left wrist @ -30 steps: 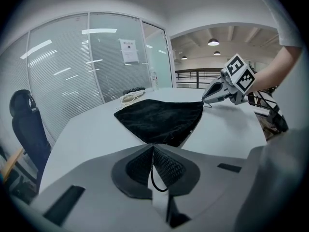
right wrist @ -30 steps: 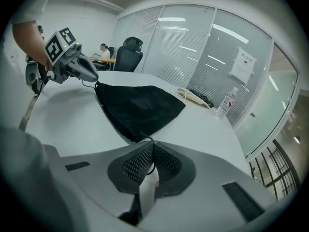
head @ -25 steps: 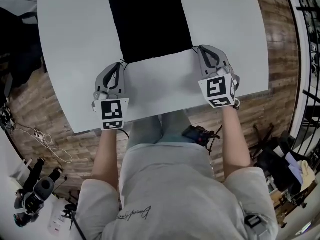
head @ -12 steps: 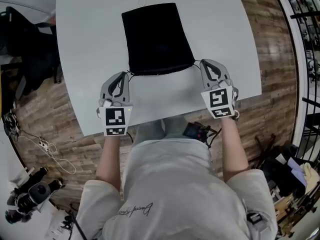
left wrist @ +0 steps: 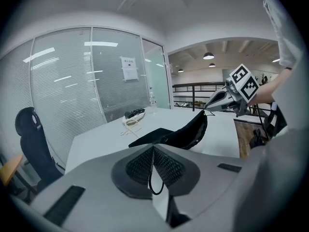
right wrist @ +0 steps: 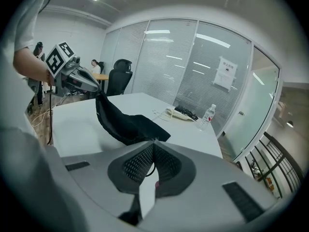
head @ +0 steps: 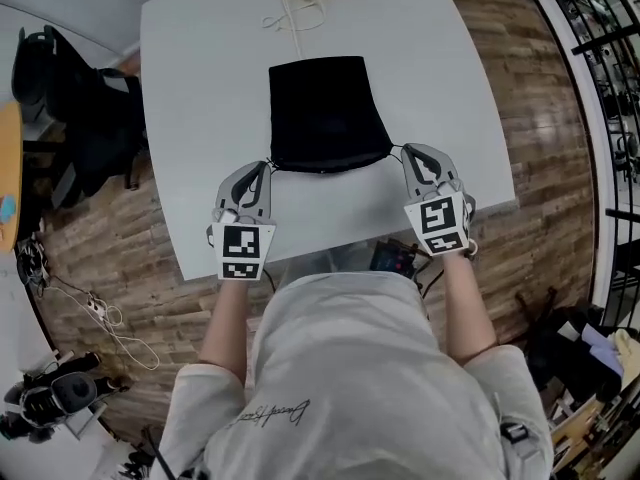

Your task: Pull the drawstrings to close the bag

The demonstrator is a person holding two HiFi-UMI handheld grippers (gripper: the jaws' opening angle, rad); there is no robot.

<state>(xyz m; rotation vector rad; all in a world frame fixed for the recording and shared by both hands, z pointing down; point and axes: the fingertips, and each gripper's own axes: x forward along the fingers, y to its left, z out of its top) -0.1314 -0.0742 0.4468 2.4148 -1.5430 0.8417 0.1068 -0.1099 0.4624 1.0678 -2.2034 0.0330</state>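
Both grippers are clamped shut on a drawstring [left wrist: 149, 177]: your left gripper [head: 262, 168] at the near-left corner of the bag [head: 322, 108], your right gripper [head: 408, 154] at its near-right. The bag's mouth runs straight between them, so the pull should go outward, apart.

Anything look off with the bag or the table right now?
Nothing stands out. The black bag lies on the white table, its near end lifted between the left gripper and right gripper, each shut on a drawstring.

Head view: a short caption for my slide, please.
Left gripper and right gripper grip the bag's drawstrings above the table.
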